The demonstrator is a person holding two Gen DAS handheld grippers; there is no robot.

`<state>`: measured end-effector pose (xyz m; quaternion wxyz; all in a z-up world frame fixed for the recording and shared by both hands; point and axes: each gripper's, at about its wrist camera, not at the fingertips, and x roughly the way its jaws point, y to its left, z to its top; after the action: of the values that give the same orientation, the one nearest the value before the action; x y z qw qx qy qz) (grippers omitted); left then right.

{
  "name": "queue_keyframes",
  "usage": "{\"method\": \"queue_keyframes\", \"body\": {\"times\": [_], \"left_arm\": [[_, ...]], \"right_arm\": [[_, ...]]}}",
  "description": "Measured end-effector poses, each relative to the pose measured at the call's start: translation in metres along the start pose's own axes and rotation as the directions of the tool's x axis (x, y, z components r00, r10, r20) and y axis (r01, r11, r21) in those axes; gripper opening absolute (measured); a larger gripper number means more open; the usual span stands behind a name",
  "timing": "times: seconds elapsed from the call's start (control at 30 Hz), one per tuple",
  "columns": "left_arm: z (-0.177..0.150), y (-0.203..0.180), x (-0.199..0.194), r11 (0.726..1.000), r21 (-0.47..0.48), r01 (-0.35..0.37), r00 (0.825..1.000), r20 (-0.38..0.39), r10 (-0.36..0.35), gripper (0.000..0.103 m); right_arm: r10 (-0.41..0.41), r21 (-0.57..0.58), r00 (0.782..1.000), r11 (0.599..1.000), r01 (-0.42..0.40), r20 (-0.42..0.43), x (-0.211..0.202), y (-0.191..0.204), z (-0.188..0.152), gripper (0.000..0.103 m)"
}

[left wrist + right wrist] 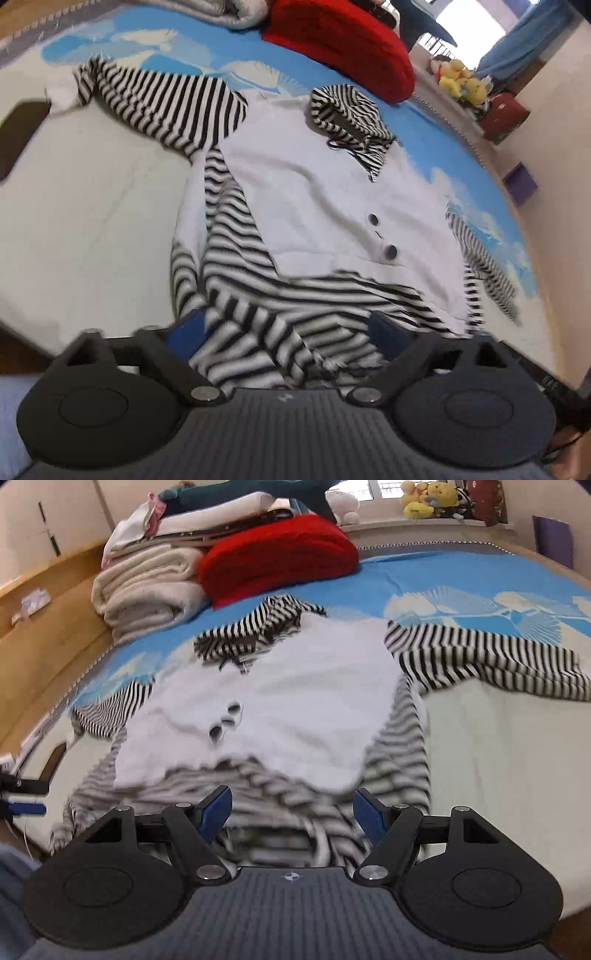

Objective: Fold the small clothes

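Observation:
A small hooded top lies flat on the bed, with a white body (pixel 314 192) (pixel 295 686) and dark buttons (pixel 390 252) (pixel 232 709). Its hood (pixel 347 114) (pixel 255 635), sleeves and hem are black-and-white striped. One sleeve (pixel 159 99) (pixel 480 653) is spread out sideways, the other (pixel 484 258) (pixel 110 709) lies at the opposite side. My left gripper (pixel 290 330) is open wide over the bunched striped hem, and the cloth runs between its blue pads without being pinched. My right gripper (pixel 293 810) is open above the same hem, holding nothing.
A red cushion (pixel 343 44) (pixel 277 557) and folded blankets (pixel 147 587) sit on the blue patterned bedspread (pixel 443 576) beyond the top. Stuffed toys (pixel 461 79) (pixel 428 498) line the windowsill. A wooden bed frame (pixel 48 627) runs along one side.

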<state>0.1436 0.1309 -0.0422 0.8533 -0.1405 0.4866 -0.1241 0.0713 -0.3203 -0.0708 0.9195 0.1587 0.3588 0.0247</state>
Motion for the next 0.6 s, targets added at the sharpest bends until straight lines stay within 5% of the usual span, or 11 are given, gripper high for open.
{"method": "queue_keyframes", "body": {"times": [0.07,0.1,0.13,0.2,0.3,0.47,0.57,0.6], "left_arm": [[0.004,-0.006,0.023,0.996,0.04,-0.077,0.997,-0.026,0.078,0.099],[0.004,-0.007,0.038,0.991,0.069,-0.118,0.991,-0.052,0.122,0.089],[0.002,-0.006,0.05,0.979,0.098,-0.181,0.978,-0.09,0.19,0.08],[-0.009,0.004,0.063,0.957,0.154,-0.246,0.949,-0.162,0.27,0.072],[-0.024,0.028,0.054,0.945,0.156,-0.286,0.939,-0.15,0.309,0.093],[-0.017,0.045,0.034,0.964,0.059,-0.26,0.957,-0.116,0.266,0.093],[-0.003,0.039,0.019,0.964,0.042,-0.262,0.965,-0.005,0.262,0.096],[0.007,0.039,0.019,0.966,0.02,-0.257,0.966,0.029,0.256,0.097]], "right_arm": [[-0.01,-0.046,0.998,0.999,0.007,-0.065,0.027,0.005,0.001,0.066],[-0.028,-0.06,0.993,0.998,0.021,-0.116,0.04,0.007,-0.005,0.029],[-0.053,-0.086,0.98,0.996,0.037,-0.192,0.053,0.008,-0.012,0.003],[-0.065,-0.153,0.951,0.988,0.019,-0.302,0.059,0.014,-0.033,0.004],[-0.069,-0.292,0.945,0.956,-0.029,-0.321,0.037,0.032,-0.058,0.004],[0.035,-0.178,0.944,0.979,-0.098,-0.328,0.017,0.028,-0.042,0.004],[0.038,-0.139,0.98,0.988,-0.066,-0.196,0.004,0.031,-0.011,0.033],[0.024,-0.125,0.989,0.991,-0.042,-0.146,0.004,0.032,0.001,0.055]]}}
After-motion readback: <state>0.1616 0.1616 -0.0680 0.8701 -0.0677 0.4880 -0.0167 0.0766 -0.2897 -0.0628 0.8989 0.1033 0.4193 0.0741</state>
